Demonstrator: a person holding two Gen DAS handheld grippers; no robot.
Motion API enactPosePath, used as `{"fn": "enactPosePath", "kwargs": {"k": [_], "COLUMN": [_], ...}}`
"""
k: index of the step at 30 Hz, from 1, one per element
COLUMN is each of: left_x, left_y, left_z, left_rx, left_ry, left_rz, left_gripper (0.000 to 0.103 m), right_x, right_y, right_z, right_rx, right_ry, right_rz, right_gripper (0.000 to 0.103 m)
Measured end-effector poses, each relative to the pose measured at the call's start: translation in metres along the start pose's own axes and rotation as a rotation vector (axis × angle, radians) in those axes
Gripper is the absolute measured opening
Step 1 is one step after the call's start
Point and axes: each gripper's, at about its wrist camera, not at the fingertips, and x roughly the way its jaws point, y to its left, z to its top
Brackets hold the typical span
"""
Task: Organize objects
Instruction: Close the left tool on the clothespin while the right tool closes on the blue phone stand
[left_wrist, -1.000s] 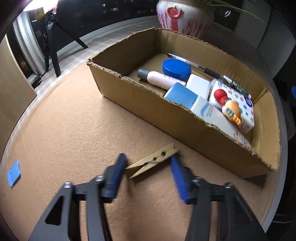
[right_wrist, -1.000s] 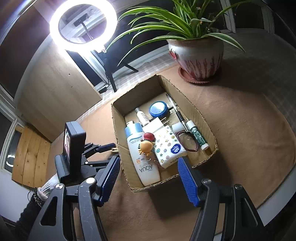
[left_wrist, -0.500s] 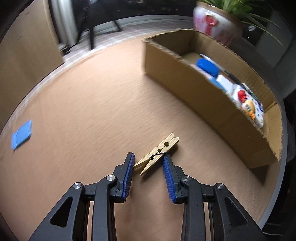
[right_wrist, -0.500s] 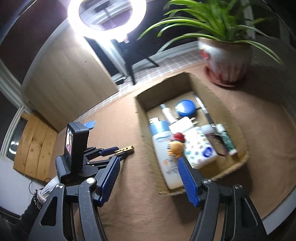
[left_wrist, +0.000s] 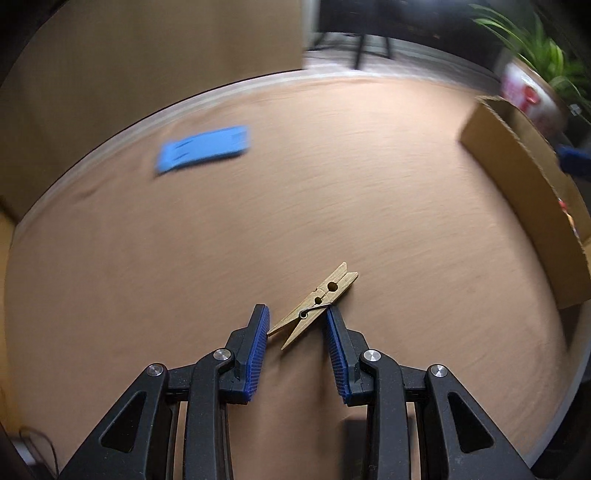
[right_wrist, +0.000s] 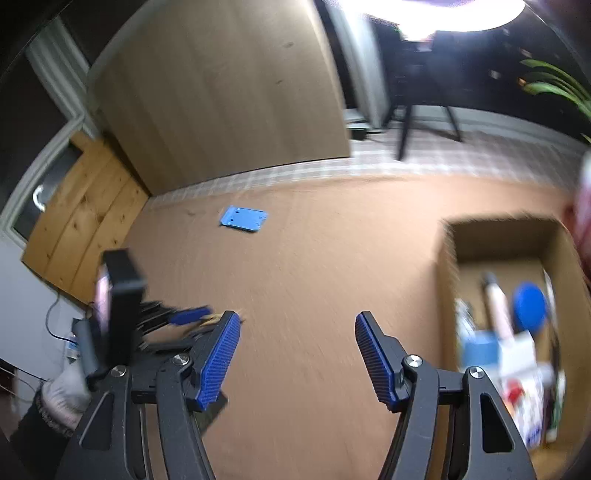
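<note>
My left gripper (left_wrist: 297, 323) has the wooden clothespin (left_wrist: 314, 306) pinched between its blue pads; the jaws drew in over the last second and have settled on it, one pad on the splayed tail, the other at the wire spring. A second ago the cardboard box (left_wrist: 524, 192) filled the left view just behind the clothespin; now only its near wall shows at the far right, so I have swung away from the box with the clothespin in hand. I read that as carrying it off rather than dropping it in, perhaps toward the blue card (left_wrist: 203, 149), which lies well away from the box near the table edge (left_wrist: 110, 138).

My right gripper (right_wrist: 297, 352) hangs wide apart with nothing between its pads, to the left of the box.

Everything in the box is smeared; I can read no label now.
</note>
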Motion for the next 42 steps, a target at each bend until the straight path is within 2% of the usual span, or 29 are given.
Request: {"fn": "enactPosePath", "kwargs": {"k": [5, 9, 12, 16, 21, 26, 31, 33, 36, 38, 39, 40, 42], "left_x": [-0.011, -0.014, -0.014, -0.013, -0.015, -0.02, -0.022, -0.024, -0.019, -0.02, -0.02, -0.019, -0.018], "left_y": [0.04, 0.059, 0.064, 0.065, 0.068, 0.072, 0.071, 0.068, 0.072, 0.068, 0.066, 0.064, 0.06], "left_z": [-0.025, -0.033, -0.035, -0.034, -0.039, -0.047, -0.046, -0.047, -0.042, -0.042, -0.042, -0.04, -0.04], "left_rx": [-0.061, -0.116, -0.134, -0.145, -0.144, -0.194, -0.197, -0.194, -0.191, -0.189, -0.187, -0.185, -0.179], "left_ry": [-0.006, -0.004, -0.008, -0.021, -0.031, -0.035, -0.034, -0.032, -0.025, -0.02, -0.018, -0.017, -0.018], "left_rz": [0.06, 0.065, 0.076, 0.052, 0.035, -0.014, -0.023, -0.022, -0.015, -0.015, -0.014, -0.011, -0.009], "left_gripper": [0.034, 0.037, 0.053, 0.054, 0.054, 0.054, 0.048, 0.048, 0.048, 0.046, 0.045, 0.044, 0.043], "right_x": [0.053, 0.1, 0.135, 0.171, 0.208, 0.229, 0.23, 0.229, 0.23, 0.23, 0.228, 0.226, 0.222], "right_y": [0.028, 0.051, 0.067, 0.081, 0.079, 0.083, 0.089, 0.094, 0.108, 0.115, 0.115, 0.114, 0.111], "right_z": [0.045, 0.078, 0.098, 0.113, 0.13, 0.131, 0.127, 0.122, 0.109, 0.102, 0.101, 0.1, 0.097], "right_rx": [-0.102, -0.173, -0.209, -0.231, -0.197, -0.221, -0.279, -0.32, -0.44, -0.5, -0.494, -0.484, -0.47], "right_ry": [0.052, 0.102, 0.132, 0.144, 0.161, 0.194, 0.222, 0.236, 0.243, 0.236, 0.235, 0.233, 0.234], "right_rz": [0.032, 0.036, 0.039, 0.032, 0.024, 0.011, 0.021, 0.01, -0.057, -0.104, -0.1, -0.101, -0.102], "right_gripper": [0.061, 0.061, 0.061, 0.061, 0.061, 0.061, 0.061, 0.061, 0.06, 0.054, 0.044, 0.039, 0.037]}}
